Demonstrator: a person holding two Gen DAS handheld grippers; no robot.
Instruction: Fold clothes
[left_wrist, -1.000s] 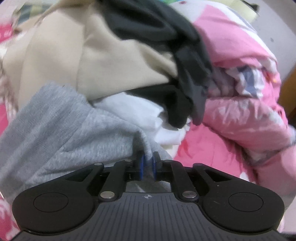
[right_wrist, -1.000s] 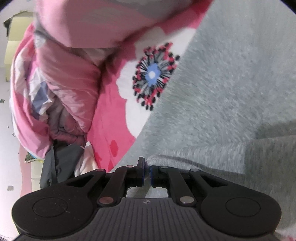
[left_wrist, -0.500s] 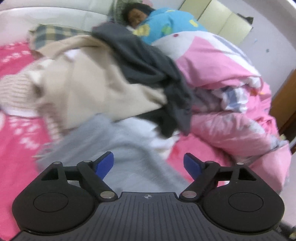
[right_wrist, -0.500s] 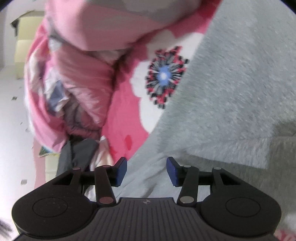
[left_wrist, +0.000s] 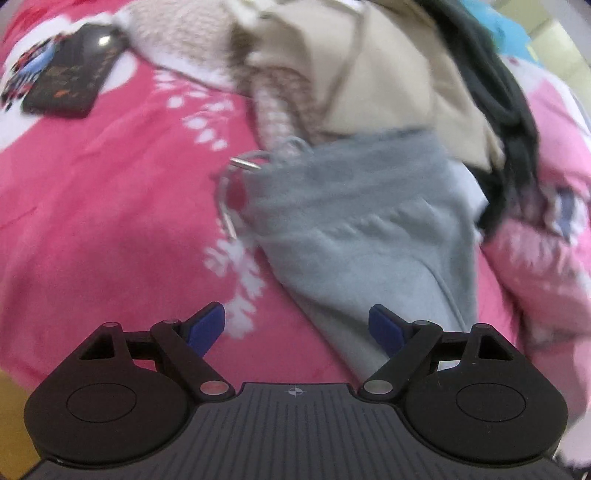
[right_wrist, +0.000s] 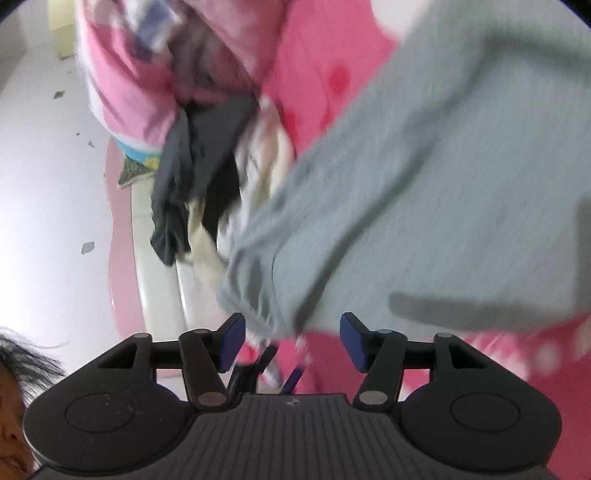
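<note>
A folded grey sweat garment (left_wrist: 362, 236) lies on the pink flowered bedsheet (left_wrist: 110, 206), its drawstring with metal tips (left_wrist: 236, 192) trailing off the left edge. My left gripper (left_wrist: 297, 326) hangs over its near end with jaws wide apart and nothing between the blue pads. In the right wrist view the same grey garment (right_wrist: 424, 206) spreads ahead. My right gripper (right_wrist: 291, 338) is just short of its near edge, jaws opening, pads off the cloth.
A heap of clothes sits behind the grey garment: a beige piece (left_wrist: 369, 66), a dark grey one (left_wrist: 498, 96) and a knit one (left_wrist: 273, 107). A pink quilt (left_wrist: 546, 236) bunches at the right. A dark phone (left_wrist: 70, 81) lies at far left. A person's head (right_wrist: 14, 406) shows at lower left.
Both grippers let go of the grey garment and opened. The left one pulled back and swung left over the sheet; the right one swung toward the clothes heap.
</note>
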